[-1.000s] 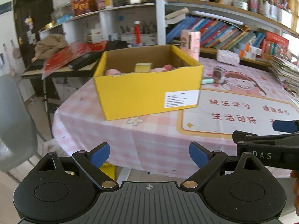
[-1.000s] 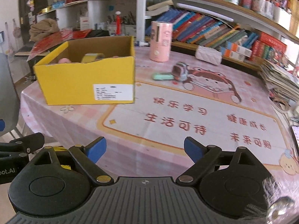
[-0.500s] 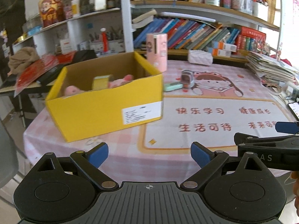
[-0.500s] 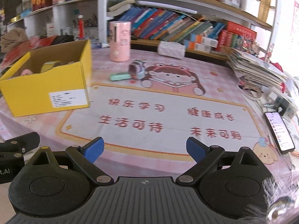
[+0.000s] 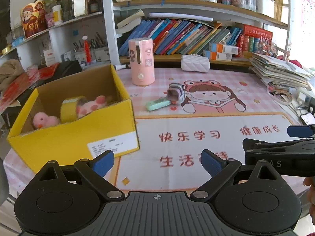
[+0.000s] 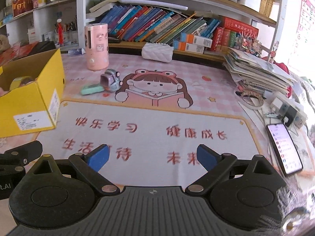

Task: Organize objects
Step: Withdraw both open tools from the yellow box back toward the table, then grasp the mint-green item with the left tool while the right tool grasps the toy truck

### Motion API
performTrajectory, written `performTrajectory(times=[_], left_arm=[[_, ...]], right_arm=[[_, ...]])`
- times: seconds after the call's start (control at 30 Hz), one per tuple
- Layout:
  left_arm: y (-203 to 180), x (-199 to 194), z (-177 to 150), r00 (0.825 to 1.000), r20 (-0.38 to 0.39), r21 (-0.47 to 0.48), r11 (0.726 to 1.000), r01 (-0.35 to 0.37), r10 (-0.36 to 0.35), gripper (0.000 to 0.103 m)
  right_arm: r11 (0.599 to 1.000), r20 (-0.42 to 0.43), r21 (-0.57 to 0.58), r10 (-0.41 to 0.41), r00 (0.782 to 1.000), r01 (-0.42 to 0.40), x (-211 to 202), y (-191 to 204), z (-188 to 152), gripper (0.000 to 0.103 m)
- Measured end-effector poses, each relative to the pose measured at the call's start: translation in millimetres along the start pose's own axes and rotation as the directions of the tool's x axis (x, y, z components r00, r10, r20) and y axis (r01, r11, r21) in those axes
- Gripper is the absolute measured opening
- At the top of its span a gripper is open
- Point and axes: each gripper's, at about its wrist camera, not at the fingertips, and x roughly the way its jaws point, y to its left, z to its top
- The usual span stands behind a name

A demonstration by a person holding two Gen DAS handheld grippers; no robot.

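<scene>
Blue-padded fingers of the left gripper [image 5: 157, 162] and right gripper [image 6: 152, 157] stand spread wide and empty above the near edge of the pink table mat [image 6: 149, 129]. Since a second ago both views have swung rightward, so the yellow cardboard box [image 5: 74, 137] now sits further left. It holds a tape roll [image 5: 69, 108] and pink plush toys [image 5: 46, 120]. Further back, a mint-green case [image 6: 91, 89] touches a small grey toy [image 6: 110, 80], near a pink canister [image 6: 96, 47]. A phone [image 6: 283, 147] lies at the right.
</scene>
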Motion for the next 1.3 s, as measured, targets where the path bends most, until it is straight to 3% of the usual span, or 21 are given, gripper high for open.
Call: performTrajectory(times=[0.57, 1.17, 1.3], left_arm=[[-46, 61, 48, 0.999, -0.007, -0.020, 0.999, -0.040, 0.040, 0.096], [-71, 110, 69, 0.991, -0.049, 0.002, 0.992, -0.123, 0.123, 0.096], [-70, 121, 73, 0.992, -0.060, -0.015, 0.993, -0.115, 0.114, 0.096]], right_arm=[[0.998, 0.004, -0.035, 0.061, 0.998, -0.061, 70, -48, 55, 0.096], [0.986, -0.017, 0.001, 0.167, 0.986, -0.167, 131, -79, 83, 0.094], [0.982, -0.029, 0.005, 0.189, 0.982, -0.189, 142, -82, 86, 0.092]])
